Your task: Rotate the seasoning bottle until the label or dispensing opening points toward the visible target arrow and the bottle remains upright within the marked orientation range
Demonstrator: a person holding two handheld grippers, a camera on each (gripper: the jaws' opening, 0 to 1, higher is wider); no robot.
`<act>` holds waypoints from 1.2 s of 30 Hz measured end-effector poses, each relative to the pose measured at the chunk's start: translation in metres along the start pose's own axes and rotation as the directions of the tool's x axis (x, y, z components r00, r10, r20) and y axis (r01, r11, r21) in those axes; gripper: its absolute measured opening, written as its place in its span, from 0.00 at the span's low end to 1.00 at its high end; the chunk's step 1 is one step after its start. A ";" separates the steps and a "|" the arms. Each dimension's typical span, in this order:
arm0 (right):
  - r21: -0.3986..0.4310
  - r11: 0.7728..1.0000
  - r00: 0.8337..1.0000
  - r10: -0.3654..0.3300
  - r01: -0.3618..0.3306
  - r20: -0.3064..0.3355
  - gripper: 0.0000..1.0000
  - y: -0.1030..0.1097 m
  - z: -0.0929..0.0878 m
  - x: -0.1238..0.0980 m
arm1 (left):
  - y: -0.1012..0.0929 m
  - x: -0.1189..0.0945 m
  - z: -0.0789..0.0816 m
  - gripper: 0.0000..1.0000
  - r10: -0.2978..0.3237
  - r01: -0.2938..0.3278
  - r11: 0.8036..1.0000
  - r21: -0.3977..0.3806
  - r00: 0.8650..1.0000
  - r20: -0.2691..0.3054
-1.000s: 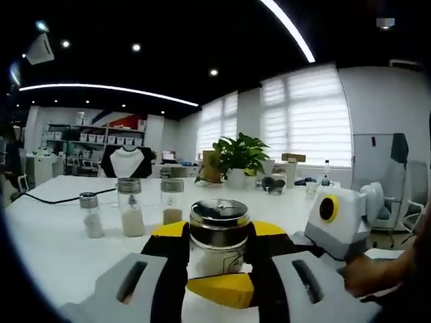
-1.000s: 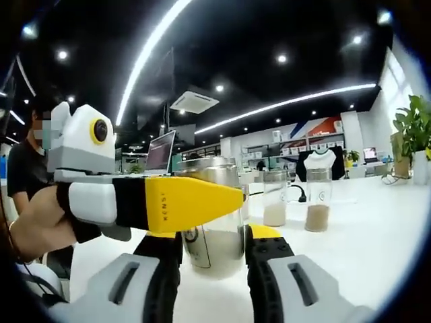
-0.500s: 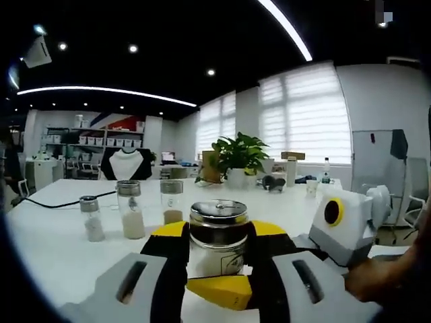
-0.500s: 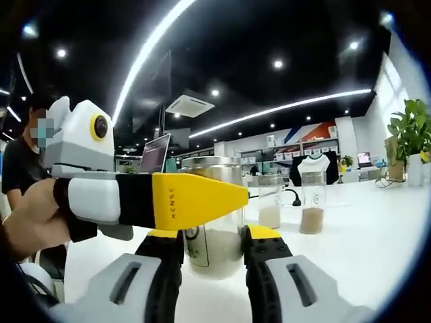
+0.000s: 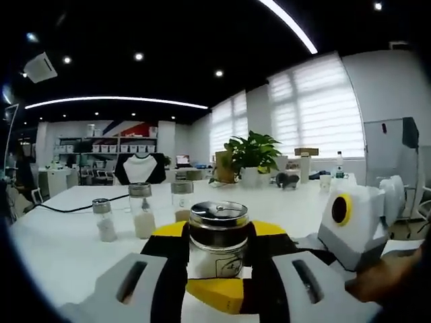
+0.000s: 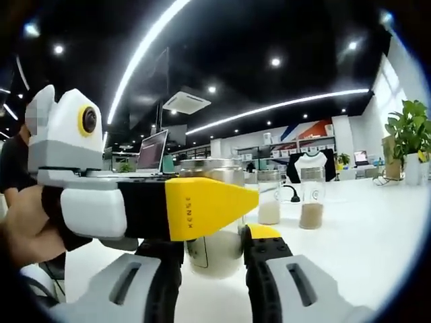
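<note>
Between both grippers' jaws: upright glass seasoning bottle [image 5: 217, 237] (steel-lidded, labelled).

Upright steel-capped seasoning bottle [image 5: 217, 239] of pale powder

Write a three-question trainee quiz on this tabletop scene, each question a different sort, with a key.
1. True or false: the metal-lidded glass seasoning jar stands upright on the white table.
2. Multiple choice: between which claws does that jar sit? A) the left claw alone B) the right claw alone C) both
3. Fill in: behind the jar in the left gripper view stand ___ smaller glass spice bottles.

Key: 1 true. 2 C, the jar stands between the jaws of both; whether they press it, the pictures don't settle. 3 three.
</note>
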State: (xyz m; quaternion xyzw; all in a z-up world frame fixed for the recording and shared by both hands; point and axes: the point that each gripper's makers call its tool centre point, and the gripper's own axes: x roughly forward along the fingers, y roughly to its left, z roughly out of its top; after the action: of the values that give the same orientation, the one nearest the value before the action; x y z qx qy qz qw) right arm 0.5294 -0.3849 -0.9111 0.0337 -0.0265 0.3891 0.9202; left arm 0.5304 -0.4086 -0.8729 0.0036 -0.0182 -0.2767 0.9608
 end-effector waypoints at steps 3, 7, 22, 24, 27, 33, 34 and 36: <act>0.023 1.000 1.000 0.016 -0.016 -0.008 0.32 0.002 -0.001 0.001 | 0.004 -0.001 0.000 0.36 -0.002 0.002 1.000 -0.005 1.000 0.003; 0.038 0.999 1.000 0.018 -0.017 -0.013 0.34 0.002 -0.004 -0.002 | 0.013 -0.005 0.004 0.36 0.008 -0.007 1.000 -0.019 0.999 0.031; 0.053 0.998 0.998 0.037 -0.034 -0.049 0.35 0.000 -0.005 -0.012 | 0.065 -0.021 0.008 0.36 0.115 -0.116 0.993 0.014 0.993 0.037; 0.044 0.999 0.998 0.030 -0.027 -0.059 0.36 -0.005 -0.004 -0.014 | 0.071 -0.025 0.005 0.36 0.121 -0.121 0.992 0.021 0.992 0.031; 0.058 0.998 0.997 0.006 -0.002 -0.074 0.37 -0.013 -0.005 -0.017 | 0.076 -0.029 0.002 0.36 0.131 -0.132 0.991 0.029 0.991 0.025; 0.060 0.997 0.997 -0.047 0.051 -0.062 0.37 -0.034 0.004 -0.027 | 0.091 -0.042 -0.013 0.36 0.164 -0.164 0.986 0.035 0.986 -0.004; 0.056 0.997 0.997 -0.052 0.056 -0.062 0.37 -0.037 0.004 -0.028 | 0.094 -0.044 -0.015 0.36 0.175 -0.175 0.984 0.030 0.984 -0.013; 0.054 0.996 0.996 -0.061 0.065 -0.068 0.37 -0.043 0.003 -0.029 | 0.098 -0.048 -0.017 0.36 0.185 -0.185 0.982 0.027 0.983 -0.015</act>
State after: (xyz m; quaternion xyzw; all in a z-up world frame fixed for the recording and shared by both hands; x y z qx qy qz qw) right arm 0.5401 -0.4360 -0.9124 0.0472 0.0161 0.3613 0.9311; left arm 0.5428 -0.3005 -0.8895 0.0166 -0.0135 -0.1858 0.9823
